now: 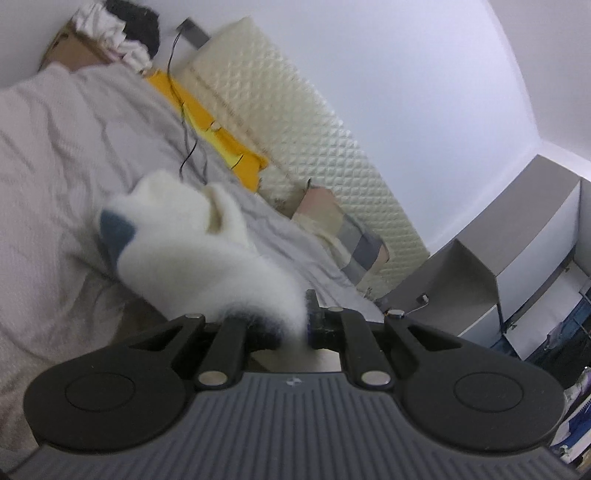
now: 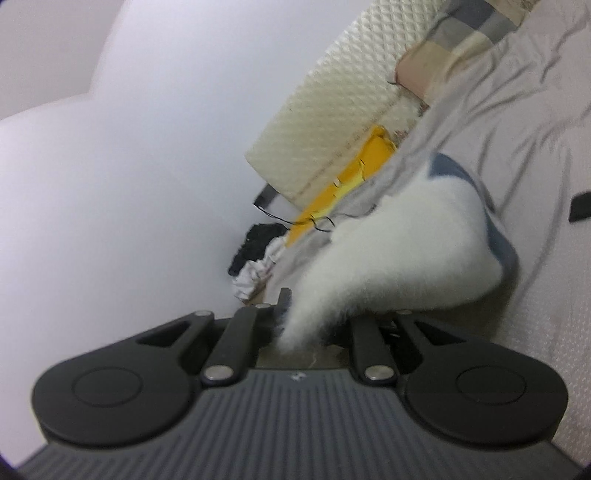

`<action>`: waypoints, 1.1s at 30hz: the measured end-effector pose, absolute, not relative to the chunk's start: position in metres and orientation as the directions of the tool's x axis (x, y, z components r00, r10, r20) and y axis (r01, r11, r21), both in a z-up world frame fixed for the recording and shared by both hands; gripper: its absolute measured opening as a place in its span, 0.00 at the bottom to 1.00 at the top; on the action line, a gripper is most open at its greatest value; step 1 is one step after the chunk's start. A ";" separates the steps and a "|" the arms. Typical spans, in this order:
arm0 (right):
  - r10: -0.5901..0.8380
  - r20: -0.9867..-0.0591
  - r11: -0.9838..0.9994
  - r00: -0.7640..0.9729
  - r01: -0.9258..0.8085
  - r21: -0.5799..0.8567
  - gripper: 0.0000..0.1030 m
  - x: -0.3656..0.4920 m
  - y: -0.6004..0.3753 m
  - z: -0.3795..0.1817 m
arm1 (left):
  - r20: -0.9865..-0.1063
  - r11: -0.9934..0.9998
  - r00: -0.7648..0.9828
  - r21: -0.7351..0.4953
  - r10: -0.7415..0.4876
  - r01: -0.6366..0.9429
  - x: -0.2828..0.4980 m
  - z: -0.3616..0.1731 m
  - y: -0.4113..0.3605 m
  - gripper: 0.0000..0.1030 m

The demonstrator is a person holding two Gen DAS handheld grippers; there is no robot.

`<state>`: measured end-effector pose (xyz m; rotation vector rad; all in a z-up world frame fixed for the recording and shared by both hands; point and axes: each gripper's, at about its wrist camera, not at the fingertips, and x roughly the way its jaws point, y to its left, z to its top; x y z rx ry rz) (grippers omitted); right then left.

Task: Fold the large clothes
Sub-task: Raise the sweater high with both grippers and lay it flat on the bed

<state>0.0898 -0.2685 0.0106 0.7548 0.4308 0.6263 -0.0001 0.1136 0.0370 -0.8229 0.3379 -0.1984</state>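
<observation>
A white fluffy garment (image 1: 192, 243) with a grey-blue patch hangs in the air above the bed. My left gripper (image 1: 284, 325) is shut on one bunched end of it, the fleece squeezed between the black fingers. The right wrist view shows the same white garment (image 2: 399, 251) stretching away to the right, with my right gripper (image 2: 306, 328) shut on its other gathered end. Both views are tilted and blurred. The far part of the garment sags toward the bedsheet.
A pale crumpled bedsheet (image 1: 55, 166) covers the bed. Along the wall lie a quilted cream mattress pad (image 1: 295, 122), a yellow cloth (image 1: 210, 122), a black cable (image 1: 181, 92) and a patchwork pillow (image 1: 351, 236). A clothes pile (image 1: 122, 33) sits at the far end; grey cabinets (image 1: 517, 251) stand right.
</observation>
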 end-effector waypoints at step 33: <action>0.571 0.033 0.755 0.820 -0.541 0.371 0.15 0.081 -0.232 0.357 | 0.094 0.876 0.979 -0.438 -0.181 0.204 0.009 0.447 0.100 0.12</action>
